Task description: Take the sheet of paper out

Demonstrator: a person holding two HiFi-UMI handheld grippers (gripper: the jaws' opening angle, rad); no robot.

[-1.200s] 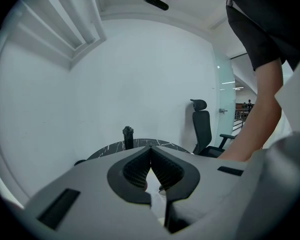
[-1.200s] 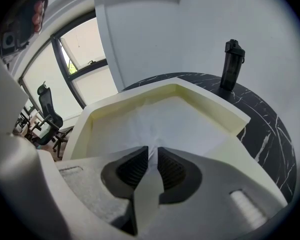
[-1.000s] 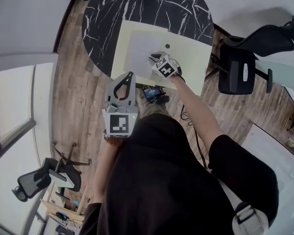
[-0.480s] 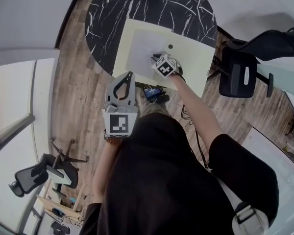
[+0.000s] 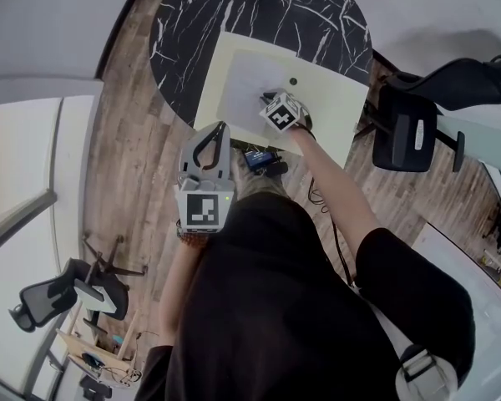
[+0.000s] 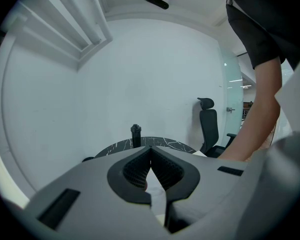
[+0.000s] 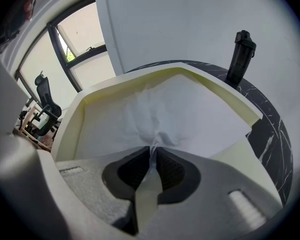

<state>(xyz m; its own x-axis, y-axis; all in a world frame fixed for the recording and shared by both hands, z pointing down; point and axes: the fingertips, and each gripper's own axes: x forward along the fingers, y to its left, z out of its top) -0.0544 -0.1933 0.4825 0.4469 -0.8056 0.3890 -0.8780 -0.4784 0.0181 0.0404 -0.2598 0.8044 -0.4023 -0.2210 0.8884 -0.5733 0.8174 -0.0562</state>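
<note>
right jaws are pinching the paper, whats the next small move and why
Probably lift the right gripper a little, straight up, with its jaws kept shut. They are closed on a bunched fold of the sheet of paper, and the rest of the sheet lies flat inside the tray. A short lift should peel it above the tray's walls.

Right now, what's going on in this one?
A person works with a gripper in each hand. The right gripper is shut on the sheet of paper, pinching it into a crease where it lies in the cream tray on the black marble table. The paper is not yet out of the tray. The left gripper is shut on nothing and held near the person's body, short of the tray.
</note>
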